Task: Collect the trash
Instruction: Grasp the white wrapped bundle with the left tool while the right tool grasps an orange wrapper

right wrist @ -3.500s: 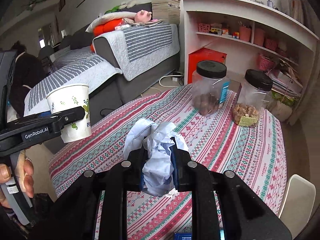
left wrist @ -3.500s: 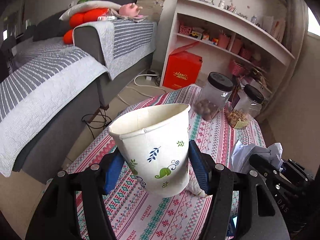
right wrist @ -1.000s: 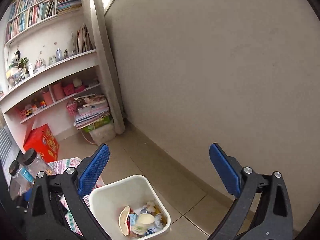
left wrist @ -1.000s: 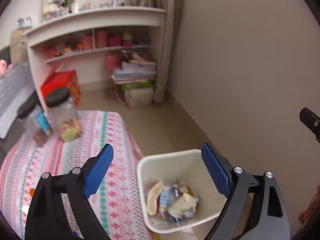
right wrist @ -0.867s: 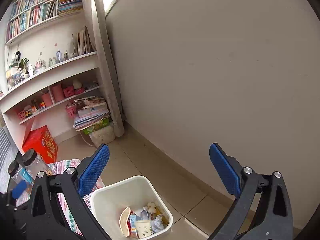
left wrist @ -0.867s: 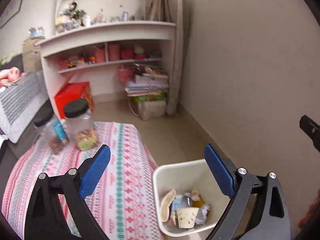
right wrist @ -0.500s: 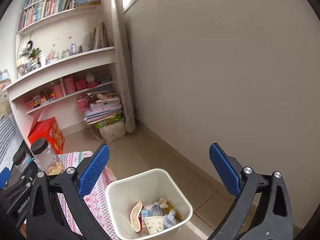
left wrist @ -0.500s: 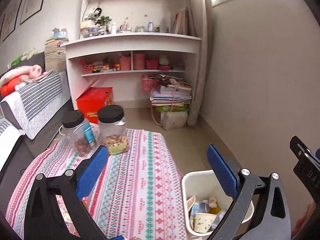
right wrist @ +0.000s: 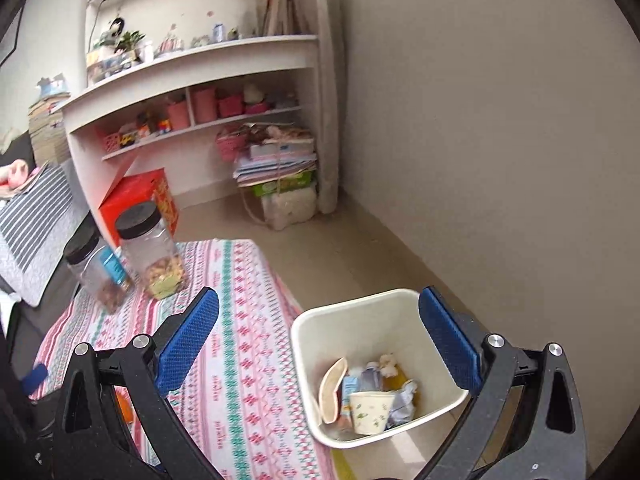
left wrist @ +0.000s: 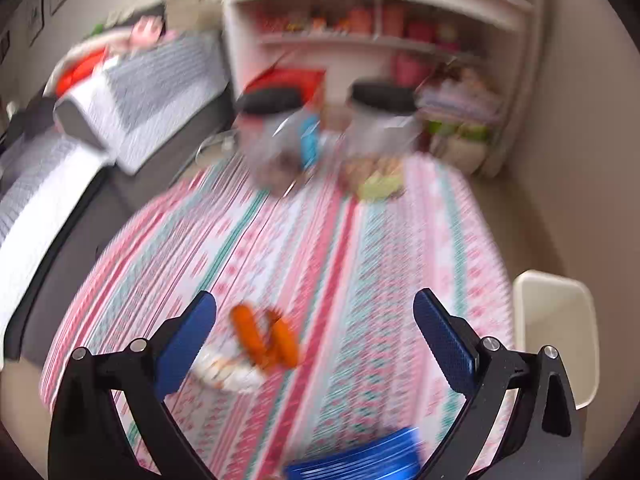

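paper cup (right wrist: 370, 410) on side in white bin (right wrist: 400, 304) | orange scraps (left wrist: 262, 338) on tablecloth, blurred

Table (left wrist: 400, 264) w/ patterned cloth: 2 jars (right wrist: 154, 252), orange scraps (left wrist: 262, 338). Floor (right wrist: 352, 248): bin (right wrist: 360, 320).

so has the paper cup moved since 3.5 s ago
Yes. Earlier it was clamped in the left gripper above the table; now the paper cup lies inside the white bin on the floor beside the table.

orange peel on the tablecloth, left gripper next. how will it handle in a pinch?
The orange peel looks thin and curled, so probably light and floppy, folding between the pads. It lies partly on something pale, blurred here, which may drag along. The left gripper is open wide, leaving room to straddle it.
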`<state>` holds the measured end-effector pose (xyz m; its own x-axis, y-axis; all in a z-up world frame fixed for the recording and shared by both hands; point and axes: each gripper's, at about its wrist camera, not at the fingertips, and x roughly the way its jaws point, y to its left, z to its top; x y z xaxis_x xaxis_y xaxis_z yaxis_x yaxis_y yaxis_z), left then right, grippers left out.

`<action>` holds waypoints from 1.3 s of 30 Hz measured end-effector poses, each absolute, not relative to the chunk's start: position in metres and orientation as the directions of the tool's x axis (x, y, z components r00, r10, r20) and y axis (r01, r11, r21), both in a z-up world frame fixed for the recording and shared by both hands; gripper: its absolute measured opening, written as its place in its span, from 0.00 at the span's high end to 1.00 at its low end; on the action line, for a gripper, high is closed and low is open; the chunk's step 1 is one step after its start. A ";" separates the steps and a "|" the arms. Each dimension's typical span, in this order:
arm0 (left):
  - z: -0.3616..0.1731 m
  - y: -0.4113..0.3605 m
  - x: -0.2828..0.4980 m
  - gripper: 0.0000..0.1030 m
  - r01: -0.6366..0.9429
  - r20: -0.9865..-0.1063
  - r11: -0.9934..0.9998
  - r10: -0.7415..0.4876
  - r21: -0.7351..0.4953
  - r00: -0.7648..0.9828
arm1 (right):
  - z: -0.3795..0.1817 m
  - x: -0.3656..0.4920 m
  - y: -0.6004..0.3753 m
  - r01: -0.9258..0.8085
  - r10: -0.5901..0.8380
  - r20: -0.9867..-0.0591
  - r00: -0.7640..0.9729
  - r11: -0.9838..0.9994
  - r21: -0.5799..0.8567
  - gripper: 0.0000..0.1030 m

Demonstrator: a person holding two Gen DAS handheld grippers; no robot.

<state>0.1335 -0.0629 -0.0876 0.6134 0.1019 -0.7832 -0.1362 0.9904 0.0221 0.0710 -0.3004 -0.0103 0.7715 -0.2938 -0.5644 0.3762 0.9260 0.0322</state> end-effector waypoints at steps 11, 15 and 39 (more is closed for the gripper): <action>-0.174 0.074 0.144 0.15 -0.513 -0.946 0.812 -0.142 -0.279 0.290 | -0.038 0.103 -0.227 0.190 -0.156 -0.648 0.745 0.982 -0.019 0.07; -0.200 0.094 0.143 0.25 -0.595 -0.932 0.718 -0.261 -0.361 0.250 | -0.050 0.116 -0.214 0.155 -0.116 -0.701 0.703 0.988 -0.009 0.07; -0.116 0.133 0.139 0.63 -0.326 -0.885 0.907 -0.097 -0.267 0.455 | -0.166 0.189 -0.090 -0.106 0.129 -0.915 0.382 0.990 0.095 0.26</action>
<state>0.1387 0.1332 -0.1162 0.4548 -0.0972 -0.8853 -0.3256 0.9071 -0.2668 0.1894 -0.0897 -0.1664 0.3822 0.1292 -0.9150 -0.1061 0.9898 0.0954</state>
